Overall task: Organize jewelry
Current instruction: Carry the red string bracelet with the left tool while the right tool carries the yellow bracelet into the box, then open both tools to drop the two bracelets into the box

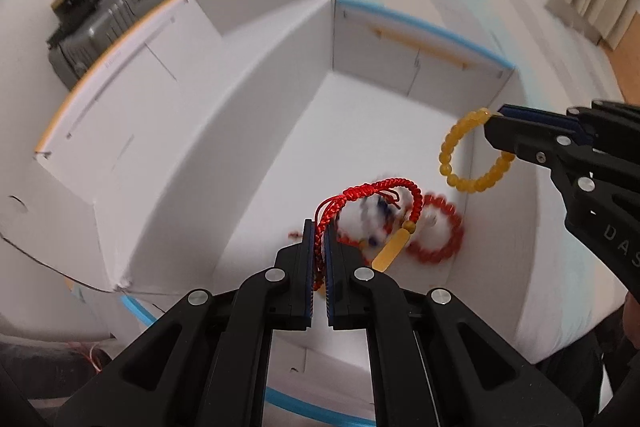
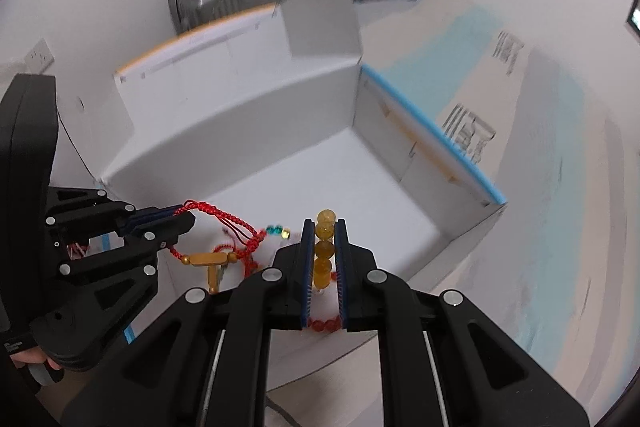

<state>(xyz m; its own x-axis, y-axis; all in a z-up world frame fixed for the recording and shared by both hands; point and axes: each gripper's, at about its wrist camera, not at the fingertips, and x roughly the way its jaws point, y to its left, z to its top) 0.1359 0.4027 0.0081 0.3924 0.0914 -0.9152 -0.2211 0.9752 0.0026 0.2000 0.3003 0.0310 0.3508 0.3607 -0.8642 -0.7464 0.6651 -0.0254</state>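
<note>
Between left hand-held gripper [image 1: 320, 239] jaws, red braided bracelet [image 1: 376, 191]

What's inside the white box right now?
On the white box floor lies a red bead bracelet and blurred blue-white beads. The held red braided bracelet covers the rest.

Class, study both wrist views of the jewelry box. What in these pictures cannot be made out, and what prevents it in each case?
- Left wrist view: the pieces on the box floor beyond the red cord bracelet are motion-blurred; only red beads and blue flecks show.
- Right wrist view: the yellow bead bracelet is mostly hidden by the right gripper.
- Right wrist view: the small teal beads are too small to identify.
- Both views: the printing beside the box is blurred.
</note>
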